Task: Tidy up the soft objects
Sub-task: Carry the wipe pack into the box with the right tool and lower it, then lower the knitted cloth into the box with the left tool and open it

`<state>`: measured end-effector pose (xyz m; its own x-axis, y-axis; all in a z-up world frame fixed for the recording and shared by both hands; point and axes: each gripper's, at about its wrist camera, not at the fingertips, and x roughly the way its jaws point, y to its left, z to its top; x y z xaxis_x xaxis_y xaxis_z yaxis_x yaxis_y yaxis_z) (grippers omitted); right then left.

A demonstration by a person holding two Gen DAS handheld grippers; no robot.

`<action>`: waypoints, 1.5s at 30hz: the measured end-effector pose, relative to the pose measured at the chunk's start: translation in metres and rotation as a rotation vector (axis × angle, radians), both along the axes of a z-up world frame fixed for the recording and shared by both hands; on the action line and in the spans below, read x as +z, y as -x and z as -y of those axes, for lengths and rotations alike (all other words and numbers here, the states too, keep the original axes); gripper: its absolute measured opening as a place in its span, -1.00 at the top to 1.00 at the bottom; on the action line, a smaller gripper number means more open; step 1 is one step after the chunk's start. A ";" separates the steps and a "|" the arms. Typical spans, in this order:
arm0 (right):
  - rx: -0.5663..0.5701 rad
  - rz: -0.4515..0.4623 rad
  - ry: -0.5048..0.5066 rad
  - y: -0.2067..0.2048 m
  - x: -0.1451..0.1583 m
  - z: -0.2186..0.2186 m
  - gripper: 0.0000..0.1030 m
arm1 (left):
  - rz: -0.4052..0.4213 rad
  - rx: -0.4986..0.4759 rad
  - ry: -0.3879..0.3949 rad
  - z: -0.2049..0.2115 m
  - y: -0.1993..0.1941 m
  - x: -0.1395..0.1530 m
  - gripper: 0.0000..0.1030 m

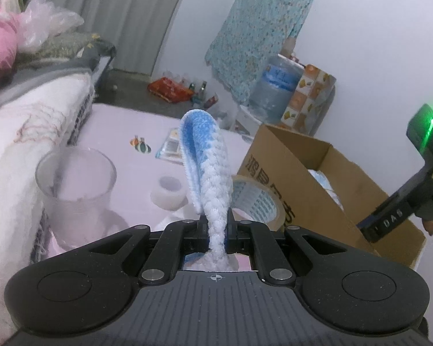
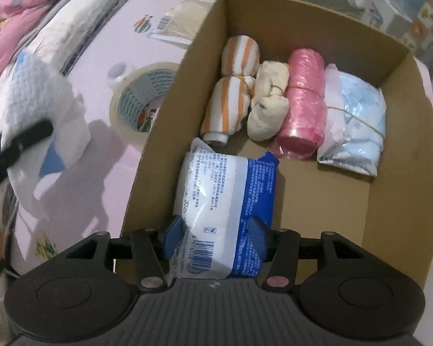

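Note:
My left gripper (image 1: 216,225) is shut on a blue and white fluffy cloth (image 1: 207,161), which stands up and folds over above the pink table; the cloth also shows at the left of the right wrist view (image 2: 34,92). My right gripper (image 2: 213,233) is shut on a white and blue plastic pack of wipes (image 2: 225,201), held inside the cardboard box (image 2: 404,173). In the box lie an orange-striped rolled cloth (image 2: 231,98), a cream rolled cloth (image 2: 270,106), a pink roll (image 2: 303,103) and a pale blue banded pack (image 2: 355,127).
A frosted glass cup (image 1: 75,184), a small white jar (image 1: 169,191) and a roll of tape (image 1: 254,201) stand on the pink table (image 1: 124,127) left of the box (image 1: 303,178). Bedding lies at the left. A water jug (image 1: 274,92) stands behind.

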<state>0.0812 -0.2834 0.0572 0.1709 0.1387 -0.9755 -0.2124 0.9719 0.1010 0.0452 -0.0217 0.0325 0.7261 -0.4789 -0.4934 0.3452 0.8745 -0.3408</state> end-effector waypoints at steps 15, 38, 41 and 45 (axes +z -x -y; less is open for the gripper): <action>-0.106 0.053 -0.130 0.012 0.030 0.041 0.38 | 0.007 -0.004 0.013 0.000 0.002 0.004 0.88; -0.344 0.022 -0.491 0.003 -0.045 0.079 0.26 | 0.021 -0.036 -0.003 0.023 0.006 0.027 0.88; -0.276 0.017 -0.438 0.003 -0.041 0.070 0.08 | 0.032 -0.068 0.010 0.041 0.004 0.050 0.88; -0.167 0.139 -0.398 0.022 -0.005 0.067 0.04 | 0.021 -0.158 0.032 0.081 -0.007 0.082 0.87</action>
<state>0.0591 -0.3504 0.0521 0.3482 0.4582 -0.8178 -0.0943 0.8851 0.4557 0.0522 -0.1024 0.1148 0.6505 -0.6031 -0.4616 0.4850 0.7976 -0.3586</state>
